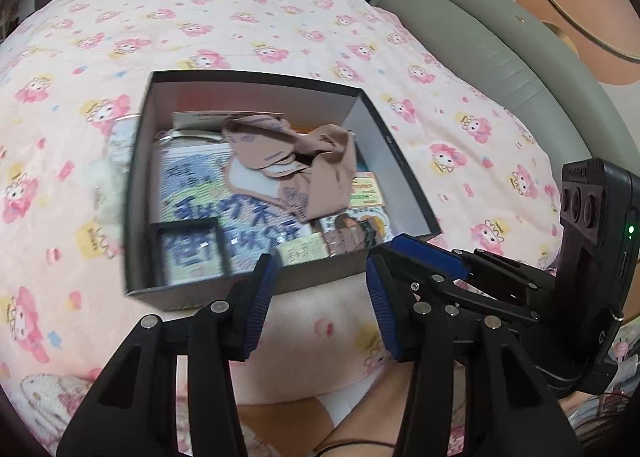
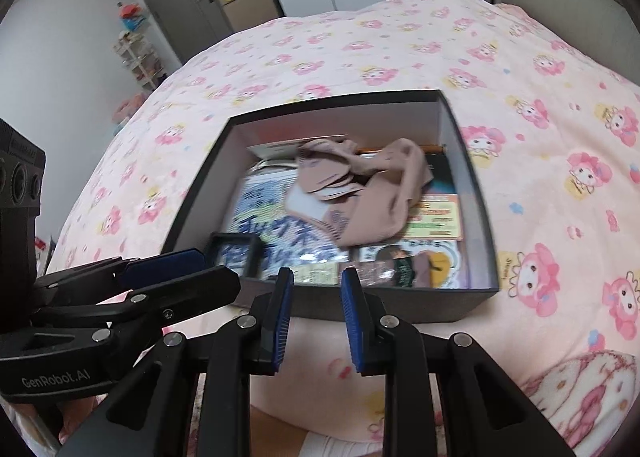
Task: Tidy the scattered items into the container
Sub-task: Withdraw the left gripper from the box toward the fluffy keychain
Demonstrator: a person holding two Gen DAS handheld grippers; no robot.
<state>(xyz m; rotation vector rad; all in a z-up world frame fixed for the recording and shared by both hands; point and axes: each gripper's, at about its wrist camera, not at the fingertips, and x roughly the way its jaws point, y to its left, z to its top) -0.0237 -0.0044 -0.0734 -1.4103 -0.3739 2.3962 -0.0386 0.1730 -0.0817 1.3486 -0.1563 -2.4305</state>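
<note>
Judging by the filled black box (image 1: 248,281) — tan fabric pouch (image 1: 296,165) atop cards — you look nearly done; left gripper (image 1: 320,297) and right gripper (image 2: 316,317) both parted, empty.

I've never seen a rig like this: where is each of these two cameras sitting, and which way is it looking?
Left wrist: on the left gripper, looking down its open, empty fingers at the box; the right gripper and a bare knee show.
Right wrist: on the right gripper, jaws apart and empty, left gripper alongside.
Shared: box, beige cloth, pink bedspread.
</note>
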